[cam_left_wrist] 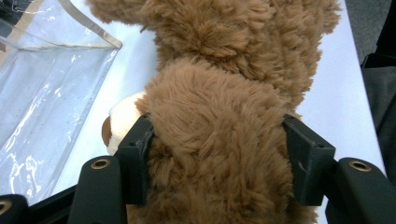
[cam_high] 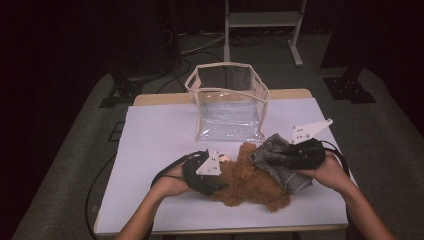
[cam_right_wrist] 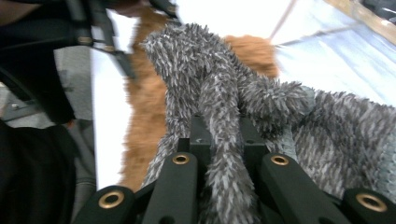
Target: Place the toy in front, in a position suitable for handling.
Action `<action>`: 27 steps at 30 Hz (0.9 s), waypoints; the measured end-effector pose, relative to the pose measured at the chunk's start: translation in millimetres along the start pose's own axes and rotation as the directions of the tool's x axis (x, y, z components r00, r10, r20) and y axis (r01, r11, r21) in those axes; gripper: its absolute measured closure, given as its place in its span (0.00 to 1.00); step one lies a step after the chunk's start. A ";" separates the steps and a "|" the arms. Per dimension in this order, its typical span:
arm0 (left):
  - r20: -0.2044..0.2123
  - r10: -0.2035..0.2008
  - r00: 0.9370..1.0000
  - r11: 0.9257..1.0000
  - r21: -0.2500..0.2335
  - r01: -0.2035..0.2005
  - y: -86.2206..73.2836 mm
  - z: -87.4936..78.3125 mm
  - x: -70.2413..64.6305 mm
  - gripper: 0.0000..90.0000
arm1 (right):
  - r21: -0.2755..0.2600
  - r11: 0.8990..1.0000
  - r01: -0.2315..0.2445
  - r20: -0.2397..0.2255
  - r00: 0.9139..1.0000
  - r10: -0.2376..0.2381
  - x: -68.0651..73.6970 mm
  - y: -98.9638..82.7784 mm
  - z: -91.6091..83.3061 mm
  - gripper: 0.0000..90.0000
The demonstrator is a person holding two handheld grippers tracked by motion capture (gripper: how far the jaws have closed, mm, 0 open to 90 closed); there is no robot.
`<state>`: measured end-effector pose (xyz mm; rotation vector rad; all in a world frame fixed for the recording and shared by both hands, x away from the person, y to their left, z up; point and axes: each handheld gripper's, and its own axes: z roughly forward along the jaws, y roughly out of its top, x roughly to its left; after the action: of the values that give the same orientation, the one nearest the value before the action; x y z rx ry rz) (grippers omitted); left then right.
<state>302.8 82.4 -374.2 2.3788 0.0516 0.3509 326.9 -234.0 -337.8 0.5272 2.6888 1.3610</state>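
Forearms come in from the near edge of the white table, and between the 2 hands lies the brown plush bear, the largest soft thing here, its long axis running from near right to far left, its pale muzzle toward the left. Beyond it, just across a strip of bare table on the far side, stands the clear zip bag, mouth up and open, so any packing move would go away from the person and slightly left. Draped over the bear's right end is the smaller grey fuzzy cloth, touching the brown fur. At the bear's left end, the left gripper has its jaws half wide around a thick fold of brown fur, the pads pressing into the pile on both sides. On the right, the right gripper is clamped narrow on a strip of that cloth. I judge the cloth should lift clear first, since it overlaps the bear; the bag's near wall is what could catch either load.
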 end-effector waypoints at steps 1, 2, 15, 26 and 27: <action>0.005 -0.008 1.000 1.000 -0.005 0.008 -0.6 -0.8 -0.7 0.40 | 0.007 1.000 -0.004 -0.010 1.000 0.004 -0.5 -0.8 4.4 0.89; 0.012 -0.014 1.000 1.000 -0.008 0.014 -1.2 -1.9 -1.1 0.39 | 0.022 1.000 0.004 -0.017 1.000 -0.003 1.7 -2.1 9.8 0.89; 0.096 -0.037 0.995 0.999 -0.004 0.037 11.7 3.3 5.3 0.50 | 0.016 0.998 0.067 -0.069 0.995 -0.066 22.5 -13.6 25.1 0.89; 0.102 -0.081 0.992 0.996 -0.023 0.084 6.4 2.5 4.5 0.57 | 0.032 0.999 0.026 -0.034 0.999 -0.025 13.0 -39.0 -14.4 0.89; 0.104 -0.081 0.991 0.996 -0.021 0.084 6.5 2.5 4.2 0.57 | 0.034 0.999 0.021 -0.019 1.000 -0.021 11.8 -40.4 -18.9 0.89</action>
<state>307.1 76.5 -370.5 2.3580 0.0965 0.1883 300.9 -266.6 -357.6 0.4901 2.7294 1.3230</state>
